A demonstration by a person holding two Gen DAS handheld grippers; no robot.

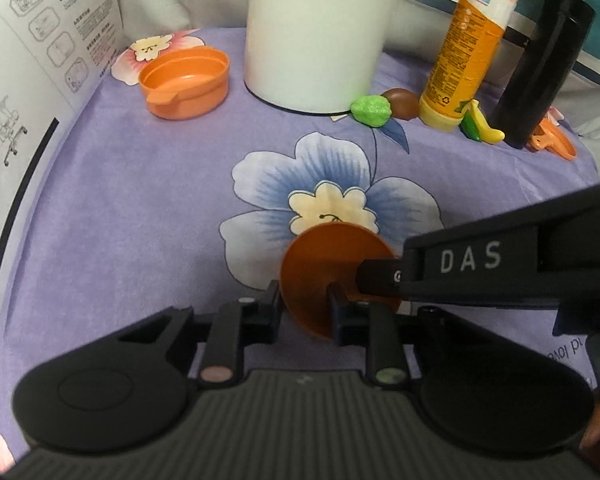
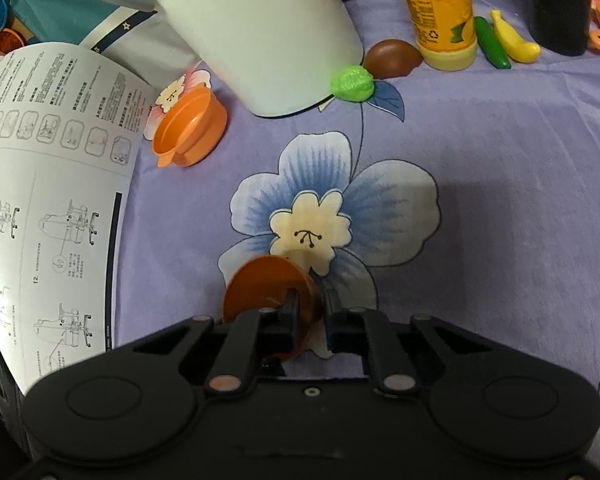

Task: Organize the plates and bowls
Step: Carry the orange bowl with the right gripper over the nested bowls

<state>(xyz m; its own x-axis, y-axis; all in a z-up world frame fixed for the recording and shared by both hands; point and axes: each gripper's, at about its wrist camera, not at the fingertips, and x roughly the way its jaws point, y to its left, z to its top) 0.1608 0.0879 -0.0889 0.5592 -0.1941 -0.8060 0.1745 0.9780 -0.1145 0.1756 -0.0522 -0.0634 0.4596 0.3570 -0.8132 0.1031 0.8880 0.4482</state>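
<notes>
Both grippers on one small orange plate (image 1: 332,276), held on edge above the big blue flower (image 1: 332,196) of the purple sheet (image 1: 140,208). Left gripper (image 1: 305,306) fingers pinching the plate's rim, one finger (image 1: 270,304) outside, the other inside the dish. Right gripper (image 2: 309,322) likewise clamped on the plate (image 2: 260,284), left finger (image 2: 288,312) across its face; seen from the left wrist, reaching in from the right with "DAS" on its side. Orange bowl (image 1: 186,82) upright at far left on the sheet, beside a paper manual (image 1: 32,60) and near a white container (image 1: 316,32). Farther right, in a row: green toy (image 1: 370,110), brown toy (image 1: 402,102), orange bottle (image 1: 468,48), yellow banana (image 1: 486,126), black cylinder (image 1: 540,72).
</notes>
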